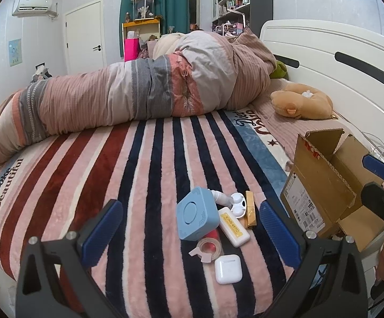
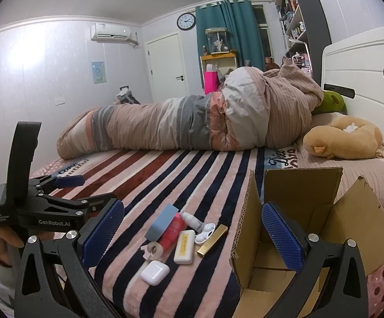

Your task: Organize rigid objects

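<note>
Small items lie in a heap on the striped blanket: a light blue box (image 1: 196, 217), a white case with a yellow label (image 1: 234, 228), a gold bar (image 1: 250, 209), a white panda-like case (image 1: 238, 202), a clear tape roll (image 1: 210, 247), a red tube under them (image 2: 172, 230) and a white earbud case (image 1: 228, 269). My left gripper (image 1: 192, 235) is open, jaws to either side of the heap, empty. My right gripper (image 2: 193, 235) is open and empty, its right finger (image 2: 282, 235) over the open cardboard box (image 2: 311, 206).
A rolled quilt (image 1: 139, 92) lies across the far side of the bed. A tan plush toy (image 1: 300, 102) sits by the white headboard (image 1: 324, 50). The cardboard box also shows at the right of the left wrist view (image 1: 322, 180).
</note>
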A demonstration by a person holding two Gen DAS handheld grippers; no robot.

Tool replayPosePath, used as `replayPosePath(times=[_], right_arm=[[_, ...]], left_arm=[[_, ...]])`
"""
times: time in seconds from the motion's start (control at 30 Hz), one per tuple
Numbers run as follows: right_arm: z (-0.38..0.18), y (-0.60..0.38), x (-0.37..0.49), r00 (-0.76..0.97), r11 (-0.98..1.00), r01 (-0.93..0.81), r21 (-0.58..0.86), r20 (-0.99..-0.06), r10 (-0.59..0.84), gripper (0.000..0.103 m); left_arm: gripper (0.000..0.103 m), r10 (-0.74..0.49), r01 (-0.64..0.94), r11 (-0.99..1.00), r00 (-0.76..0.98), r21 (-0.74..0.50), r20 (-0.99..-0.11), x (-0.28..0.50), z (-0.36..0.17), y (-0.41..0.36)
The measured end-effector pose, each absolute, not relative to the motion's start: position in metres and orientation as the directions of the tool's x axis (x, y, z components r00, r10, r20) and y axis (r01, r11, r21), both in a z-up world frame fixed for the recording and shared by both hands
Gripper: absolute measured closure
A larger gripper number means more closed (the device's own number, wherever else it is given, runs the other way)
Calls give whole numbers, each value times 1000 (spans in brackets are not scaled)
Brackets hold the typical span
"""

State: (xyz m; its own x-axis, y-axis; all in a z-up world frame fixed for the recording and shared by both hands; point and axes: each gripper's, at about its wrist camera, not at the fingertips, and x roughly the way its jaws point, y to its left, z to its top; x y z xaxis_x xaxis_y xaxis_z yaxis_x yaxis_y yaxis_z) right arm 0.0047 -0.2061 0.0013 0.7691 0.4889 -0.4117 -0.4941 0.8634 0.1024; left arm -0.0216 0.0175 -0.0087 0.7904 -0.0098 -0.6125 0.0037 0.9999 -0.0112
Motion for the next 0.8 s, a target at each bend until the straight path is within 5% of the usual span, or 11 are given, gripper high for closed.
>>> replayPosePath(times=[0.47,0.63,0.8], right_arm=[[8,-190,-5,808,876,-483,7,-383,448,0],[10,-160,-11,795,851,-525,-25,-371,479,21],[-16,-129,-2,720,822,-567,51,-454,525,39]], left_arm=[[0,-38,-15,997,790,-81,-612,-21,-18,39],[0,-32,-39,994,787,-101,-616,-19,-31,65],[0,11,-82,993,772,-82,-635,-12,-55,93]])
